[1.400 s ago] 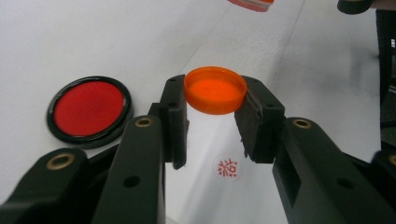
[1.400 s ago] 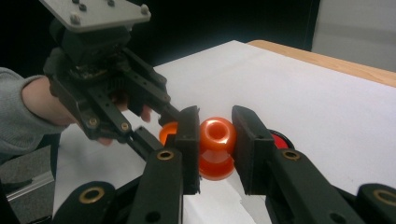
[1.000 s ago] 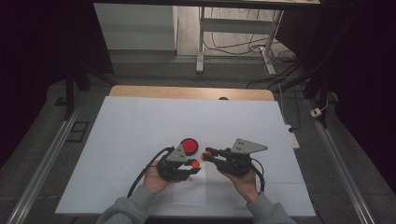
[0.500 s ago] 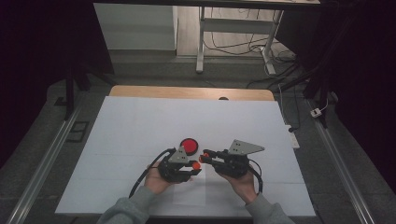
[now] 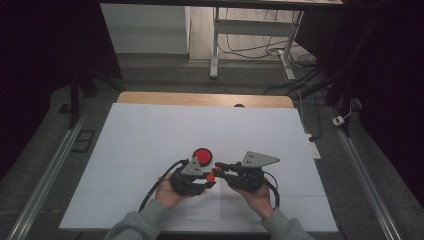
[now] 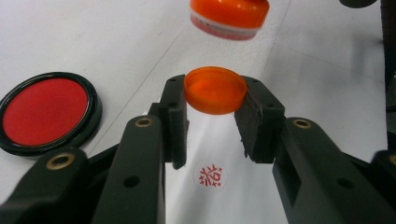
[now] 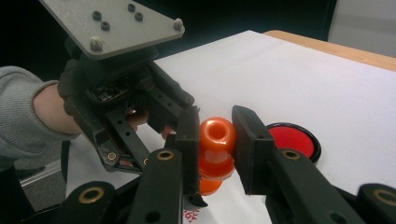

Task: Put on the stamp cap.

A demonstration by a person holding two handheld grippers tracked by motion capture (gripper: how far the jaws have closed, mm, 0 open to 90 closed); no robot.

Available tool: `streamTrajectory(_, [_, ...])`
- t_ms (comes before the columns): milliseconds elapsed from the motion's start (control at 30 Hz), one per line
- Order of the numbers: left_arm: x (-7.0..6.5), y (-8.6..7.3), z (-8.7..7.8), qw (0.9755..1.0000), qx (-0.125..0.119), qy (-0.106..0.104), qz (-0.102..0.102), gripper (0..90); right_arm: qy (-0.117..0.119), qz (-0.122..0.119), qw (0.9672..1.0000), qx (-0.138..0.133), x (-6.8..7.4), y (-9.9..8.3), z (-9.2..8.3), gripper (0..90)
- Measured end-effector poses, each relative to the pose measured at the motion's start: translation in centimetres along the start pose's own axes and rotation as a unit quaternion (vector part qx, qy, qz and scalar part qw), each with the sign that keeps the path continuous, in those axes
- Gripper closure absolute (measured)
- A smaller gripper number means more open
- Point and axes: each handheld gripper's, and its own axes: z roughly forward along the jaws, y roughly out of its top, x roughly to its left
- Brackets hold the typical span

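Your left gripper (image 6: 212, 119) has its fingers (image 6: 173, 116) closed on the rim of the small orange cap (image 6: 215, 89), holding it low over the white sheet with its hollow side turned up and away from you. Your right gripper (image 7: 215, 140) has its fingers (image 7: 247, 140) clamped on the narrow neck of the orange stamp (image 7: 217, 144), and in the left gripper view that stamp's round base (image 6: 229, 17) hangs just beyond the cap and higher, apart from it, its face tilted toward the cap's opening. That gap is what the next move turns on: the stamp's long axis runs from knob to base, and as far as the views tell it is not yet square to the cap's mouth, so I judge you need to line the two up before pushing them together. In the high view the two grippers (image 5: 212, 176) meet nose to nose near the front of the table (image 5: 150, 125), with neither hand clearly the nearer one. The red ink pad (image 5: 202, 155) lies open just behind the left gripper, and a red print (image 6: 210, 176) sits on the sheet under the cap, so keep the stamp face from brushing either on the way in.
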Motion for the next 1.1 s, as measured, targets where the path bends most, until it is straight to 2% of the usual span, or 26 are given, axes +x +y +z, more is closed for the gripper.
streamTrajectory(1100, [-0.1, 0.1, -0.3, 1.0, -0.004, -0.001, 0.003, 64.8, 0.013, 0.002, 0.9998, 0.018, 0.4, -0.6, 1.0, 71.5])
